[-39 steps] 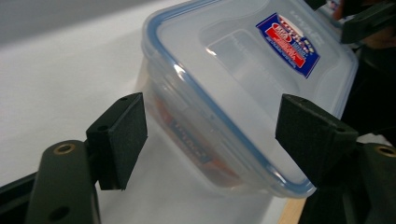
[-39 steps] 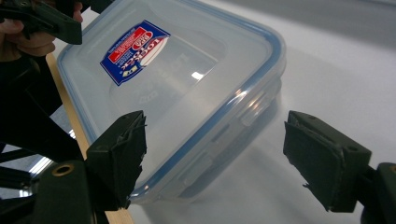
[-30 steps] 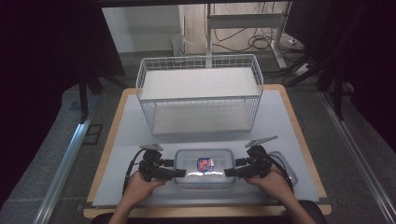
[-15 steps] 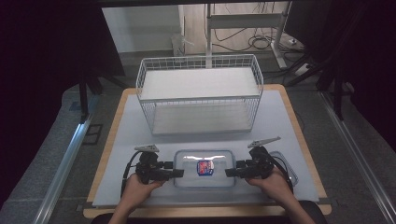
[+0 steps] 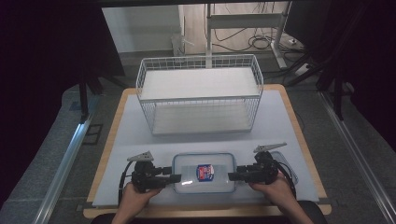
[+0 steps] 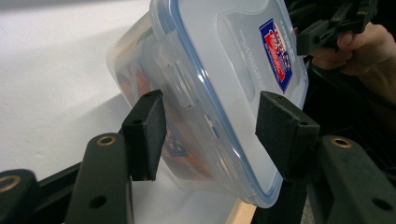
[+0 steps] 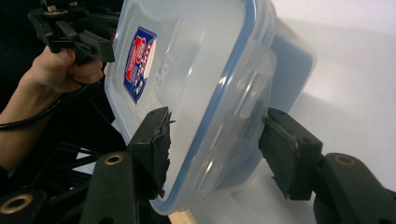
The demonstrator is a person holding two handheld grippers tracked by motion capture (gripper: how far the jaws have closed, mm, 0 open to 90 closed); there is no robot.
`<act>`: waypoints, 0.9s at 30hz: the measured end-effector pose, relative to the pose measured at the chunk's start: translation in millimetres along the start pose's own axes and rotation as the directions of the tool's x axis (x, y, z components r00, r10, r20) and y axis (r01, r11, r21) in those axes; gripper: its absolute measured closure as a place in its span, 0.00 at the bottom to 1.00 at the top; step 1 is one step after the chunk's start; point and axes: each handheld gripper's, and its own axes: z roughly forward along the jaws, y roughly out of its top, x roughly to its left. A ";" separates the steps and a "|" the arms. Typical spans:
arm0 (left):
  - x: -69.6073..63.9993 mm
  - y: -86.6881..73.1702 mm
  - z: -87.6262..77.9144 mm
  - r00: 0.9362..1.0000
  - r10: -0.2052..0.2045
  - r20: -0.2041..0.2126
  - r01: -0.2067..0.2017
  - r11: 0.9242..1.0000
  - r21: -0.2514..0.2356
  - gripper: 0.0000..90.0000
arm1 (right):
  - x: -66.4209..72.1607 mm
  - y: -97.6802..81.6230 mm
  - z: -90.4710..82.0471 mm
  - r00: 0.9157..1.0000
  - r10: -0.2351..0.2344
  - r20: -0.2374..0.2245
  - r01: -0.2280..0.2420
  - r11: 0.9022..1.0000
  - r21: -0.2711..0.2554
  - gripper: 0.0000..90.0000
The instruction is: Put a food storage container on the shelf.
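A clear plastic container [image 5: 204, 172] with a blue-rimmed lid and a red and blue label lies flat near the table's front edge. My left gripper [image 5: 176, 178] holds its left end and my right gripper [image 5: 232, 176] its right end. In the left gripper view the two black pads [image 6: 144, 135] clamp the container [image 6: 224, 70] above and below its end latch. The right gripper view shows the same hold on the container [image 7: 187, 70] by my right gripper [image 7: 215, 140]. Both pairs of jaws have just been closing, with the container between them. Something orange shows faintly inside.
A white wire basket [image 5: 200, 93] stands behind the container in the middle of the white mat. Another clear plastic piece [image 5: 288, 163] lies by the right hand. The wooden table edge [image 5: 205, 212] runs just in front of both hands.
Both grippers have drawn in against the container's ends, the left one sliding right, and their jaws have narrowed onto it. The container has stayed in place.
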 end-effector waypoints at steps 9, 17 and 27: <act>-2.8 -8.9 -5.9 0.999 -0.035 0.022 0.035 0.999 -0.022 0.54 | -0.5 -1.6 -2.0 0.999 0.035 -0.024 -0.035 0.999 -0.007 0.54; -3.5 -9.1 -8.0 0.997 -0.074 0.033 0.075 0.997 -0.029 0.58 | 0.2 -3.6 -3.8 0.997 0.069 -0.038 -0.070 0.997 -0.020 0.57; -2.9 -5.8 -10.1 0.995 -0.091 0.030 0.092 0.995 -0.034 0.61 | 1.4 -5.7 -5.7 0.995 0.084 -0.050 -0.086 0.996 -0.030 0.60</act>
